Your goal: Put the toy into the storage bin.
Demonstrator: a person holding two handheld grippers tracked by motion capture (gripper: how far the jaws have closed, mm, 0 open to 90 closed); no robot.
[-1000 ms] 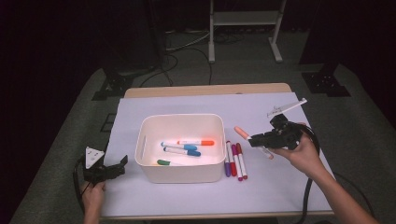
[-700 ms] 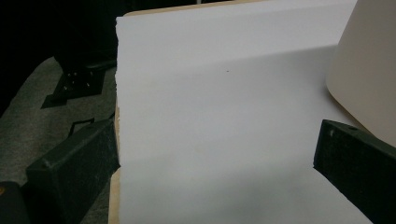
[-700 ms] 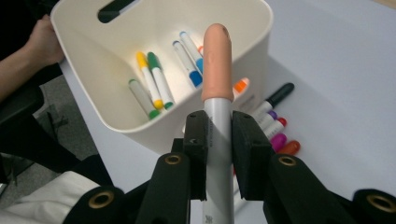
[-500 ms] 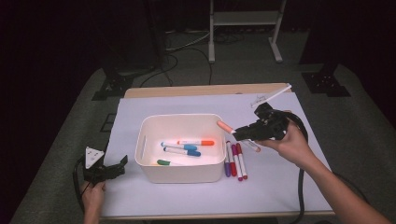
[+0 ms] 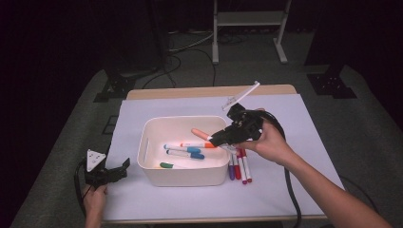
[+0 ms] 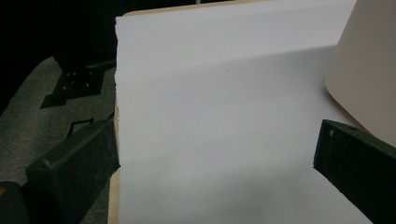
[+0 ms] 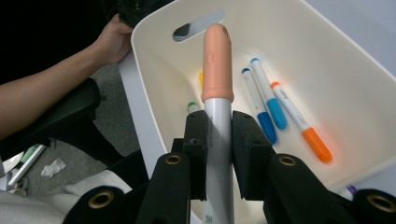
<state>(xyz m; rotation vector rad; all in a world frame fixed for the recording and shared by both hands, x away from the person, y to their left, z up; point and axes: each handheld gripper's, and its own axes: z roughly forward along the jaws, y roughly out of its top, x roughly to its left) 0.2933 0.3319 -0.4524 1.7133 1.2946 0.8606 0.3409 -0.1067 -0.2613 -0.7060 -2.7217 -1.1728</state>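
R gripper [image 5: 215, 138] sits centre-right of the high view, clenched on a peach-capped marker [image 5: 199, 134]; cap end pokes left past the right rim of the white bin [image 5: 180, 176], above its inside. In the right gripper view the marker [image 7: 217, 93] runs up the middle of frame, barrel pinched btwn both pads, cap clear of the jaws and over the bin's [image 7: 154, 116] open interior. Below it in the bin: two blue-capped markers [image 7: 266, 105], an orange-capped marker [image 7: 301, 123] to their right, a green cap [image 7: 192, 107] partly hidden behind the left jaw. High view shows these lying in the bin's lower half; upper half of the floor is bare, so room there.

Just outside the bin's right wall, lower-centre of the high view, loose markers [image 5: 238, 166] w/ purple and red caps lie side by side on the white sheet [image 5: 304, 142], under the R hand [image 5: 268, 142].

L gripper [image 5: 107, 174] rests at lower left of the high view, near the sheet's left edge, well apart from the bin's left wall. Left gripper view: jaws spread wide, holding nothing, bare sheet [image 6: 219, 116] btwn them, sheet edge by the left jaw, bin wall [image 6: 369, 70] at the right of frame.
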